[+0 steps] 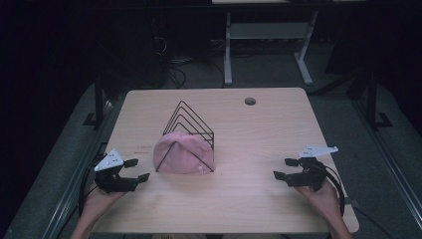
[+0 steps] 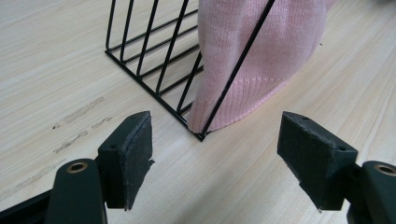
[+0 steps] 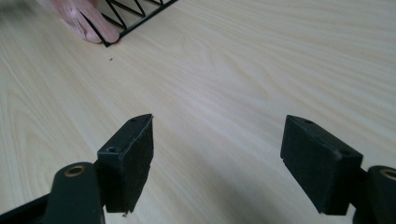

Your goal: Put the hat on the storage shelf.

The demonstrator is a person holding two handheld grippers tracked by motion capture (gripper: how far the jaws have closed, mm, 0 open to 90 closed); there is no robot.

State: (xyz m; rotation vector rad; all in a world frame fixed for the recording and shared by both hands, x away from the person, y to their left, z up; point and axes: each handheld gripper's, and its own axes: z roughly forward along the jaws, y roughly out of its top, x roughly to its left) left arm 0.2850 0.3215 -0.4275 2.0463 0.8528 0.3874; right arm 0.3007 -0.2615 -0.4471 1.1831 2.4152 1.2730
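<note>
A pink knitted hat [image 1: 181,153] is draped over the near end of a black wire rack [image 1: 191,124] at the middle of the wooden table [image 1: 259,129]. In the left gripper view the hat [image 2: 261,51] hangs over the rack's front wire, with the rack's bars [image 2: 149,51] bare to its left. My left gripper [image 1: 138,170] stands open just left of the hat, nothing between its jaws. Over at the table's right my right gripper [image 1: 284,168] is open and empty above bare wood. The right gripper view catches the hat [image 3: 79,18] and the rack's corner [image 3: 135,11] far off at the top left.
A round cable hole [image 1: 250,101] sits near the table's far right corner. A white desk frame [image 1: 268,45] stands on the dark floor beyond the table. Scuff marks [image 2: 79,123] streak the wood left of the rack.
</note>
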